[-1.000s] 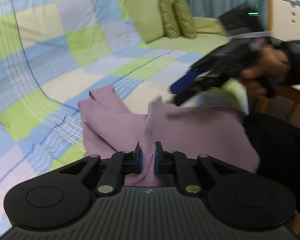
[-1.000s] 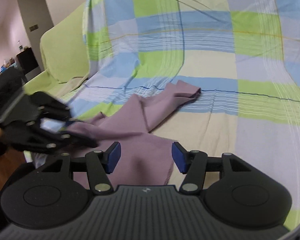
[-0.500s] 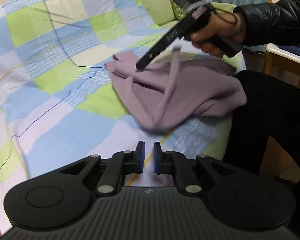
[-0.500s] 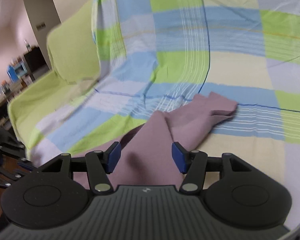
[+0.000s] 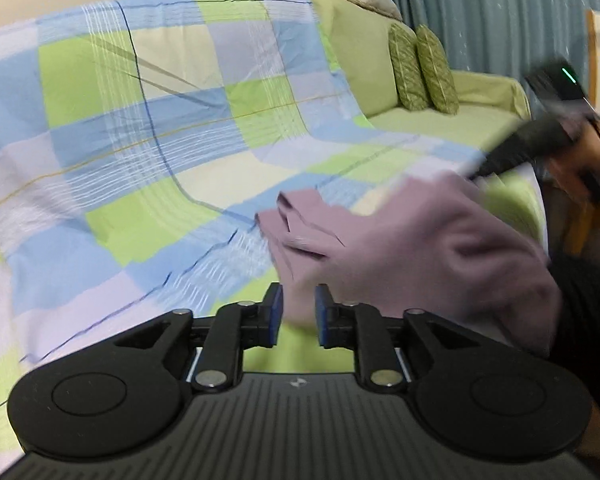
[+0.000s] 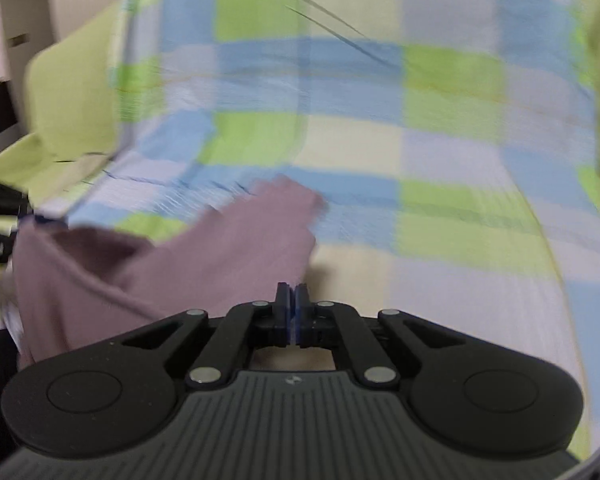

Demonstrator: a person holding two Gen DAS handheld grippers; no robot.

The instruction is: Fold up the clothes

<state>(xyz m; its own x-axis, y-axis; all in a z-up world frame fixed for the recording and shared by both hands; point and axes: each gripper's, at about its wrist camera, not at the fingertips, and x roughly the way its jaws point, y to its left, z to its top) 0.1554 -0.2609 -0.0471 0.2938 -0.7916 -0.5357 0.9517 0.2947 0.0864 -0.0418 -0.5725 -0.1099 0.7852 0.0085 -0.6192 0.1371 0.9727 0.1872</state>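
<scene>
The left gripper (image 5: 298,310) stands with its jaws parted, and the near edge of the mauve garment (image 5: 400,252) sags into the gap, not pinched. The right gripper (image 6: 292,307) is clenched tight; whether cloth is caught between its pads cannot be told through the blur, though the garment (image 6: 172,256) lies just ahead and to its left. Beyond both, a rumpled sleeve end points away over the checked sheet (image 5: 148,152), with broad bare sheet left of the left gripper. Farthest, two green cushions (image 5: 424,68).
</scene>
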